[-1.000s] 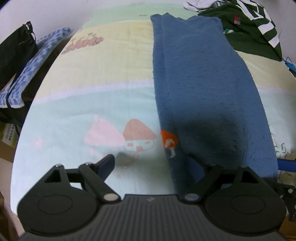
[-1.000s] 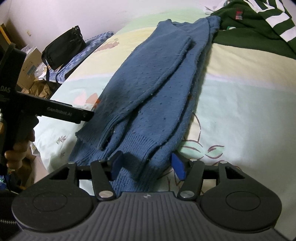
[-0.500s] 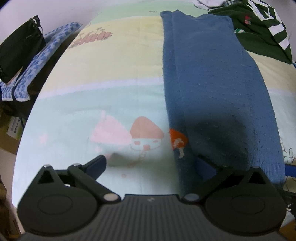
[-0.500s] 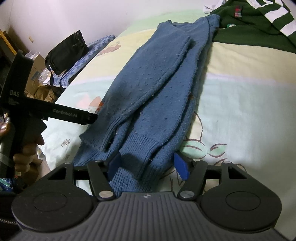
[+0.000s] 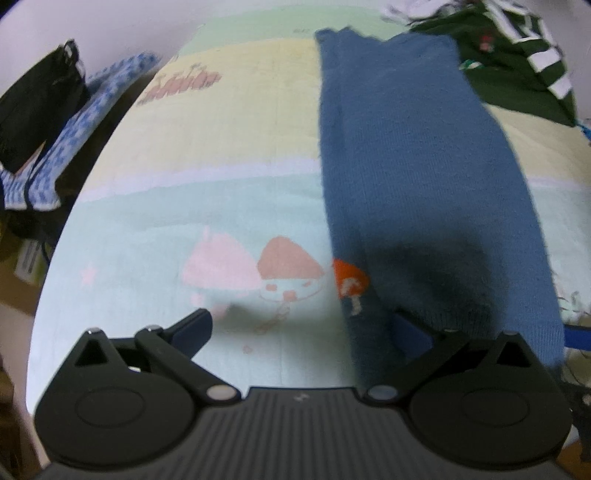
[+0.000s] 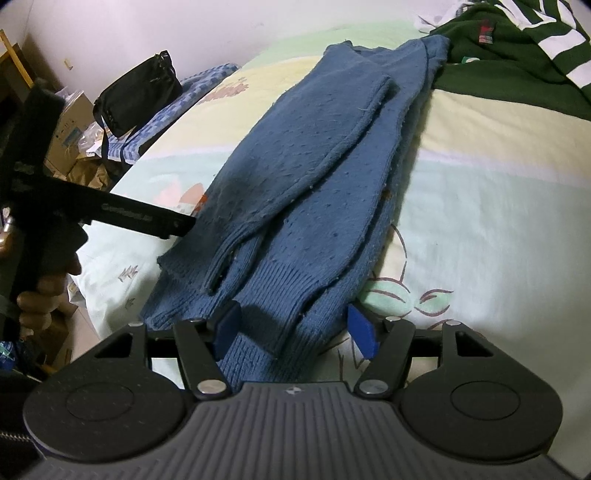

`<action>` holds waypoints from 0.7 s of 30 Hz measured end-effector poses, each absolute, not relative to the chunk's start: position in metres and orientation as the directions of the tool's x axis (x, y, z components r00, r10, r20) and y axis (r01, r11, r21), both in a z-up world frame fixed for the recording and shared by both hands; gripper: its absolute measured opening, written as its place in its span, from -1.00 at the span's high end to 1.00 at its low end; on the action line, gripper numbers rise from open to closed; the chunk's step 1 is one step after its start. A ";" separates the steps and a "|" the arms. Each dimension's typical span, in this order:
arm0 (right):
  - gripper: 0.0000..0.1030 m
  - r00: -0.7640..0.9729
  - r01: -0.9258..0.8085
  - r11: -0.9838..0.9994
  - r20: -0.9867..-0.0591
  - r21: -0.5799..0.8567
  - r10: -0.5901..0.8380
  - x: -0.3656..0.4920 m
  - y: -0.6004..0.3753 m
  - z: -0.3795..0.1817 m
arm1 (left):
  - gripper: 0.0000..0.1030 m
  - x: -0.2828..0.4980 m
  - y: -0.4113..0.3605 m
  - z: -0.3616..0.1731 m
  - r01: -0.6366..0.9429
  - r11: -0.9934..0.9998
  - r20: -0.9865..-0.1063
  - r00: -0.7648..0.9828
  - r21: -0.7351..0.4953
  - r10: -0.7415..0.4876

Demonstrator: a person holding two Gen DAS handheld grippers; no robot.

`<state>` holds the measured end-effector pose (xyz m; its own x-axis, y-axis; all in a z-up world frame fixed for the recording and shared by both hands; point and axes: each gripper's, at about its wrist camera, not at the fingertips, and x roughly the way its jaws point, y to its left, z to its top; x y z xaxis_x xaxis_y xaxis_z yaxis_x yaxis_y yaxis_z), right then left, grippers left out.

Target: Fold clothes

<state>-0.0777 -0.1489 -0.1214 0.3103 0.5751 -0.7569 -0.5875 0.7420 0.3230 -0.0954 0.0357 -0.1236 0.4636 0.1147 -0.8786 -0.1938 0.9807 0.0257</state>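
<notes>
Blue sweater (image 6: 314, 177) on bed (image 6: 498, 221), sides and sleeves folded in; crosswise fold left. My left gripper (image 5: 301, 330) spread wide, empty; right gripper (image 6: 295, 328) released, straddling hem at 6 o'clock.

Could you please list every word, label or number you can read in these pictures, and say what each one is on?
"GenRobot.ai", blurred and only roughly legible: on the side of the left gripper.
Pink lettering on the bedsheet: too blurred to read.
Red patch on the green garment: too small to read.
Cardboard box print: unreadable.
</notes>
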 end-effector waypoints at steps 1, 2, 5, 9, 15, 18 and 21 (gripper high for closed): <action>-0.28 0.309 -0.588 0.741 -0.756 0.324 0.576 -0.078 -0.149 -0.121 | -0.98 -0.098 0.037 -0.122 -0.191 0.982 -0.876 0.473 0.003 0.095; -0.28 0.309 -0.589 0.740 -0.756 0.325 0.578 -0.078 -0.149 -0.121 | -0.98 -0.100 0.038 -0.120 -0.189 0.982 -0.873 0.482 -0.020 0.075; -0.28 0.307 -0.595 0.737 -0.757 0.320 0.577 -0.078 -0.149 -0.121 | -0.98 -0.102 0.042 -0.120 -0.210 0.973 -0.865 0.501 -0.093 0.025; -0.29 0.306 -0.612 0.731 -0.760 0.304 0.573 -0.079 -0.147 -0.121 | -0.98 -0.100 0.036 -0.121 -0.205 0.970 -0.861 0.509 -0.128 -0.006; -0.29 0.307 -0.632 0.717 -0.755 0.294 0.580 -0.082 -0.149 -0.122 | -0.98 -0.099 0.030 -0.112 -0.138 0.986 -0.856 0.517 -0.094 -0.009; -0.29 0.306 -0.638 0.710 -0.748 0.298 0.589 -0.083 -0.152 -0.123 | -0.98 -0.100 0.038 -0.107 -0.141 0.988 -0.855 0.518 -0.069 0.014; -0.29 0.305 -0.640 0.706 -0.742 0.304 0.596 -0.083 -0.153 -0.123 | -0.98 -0.095 0.043 -0.110 -0.169 0.981 -0.863 0.505 -0.093 0.005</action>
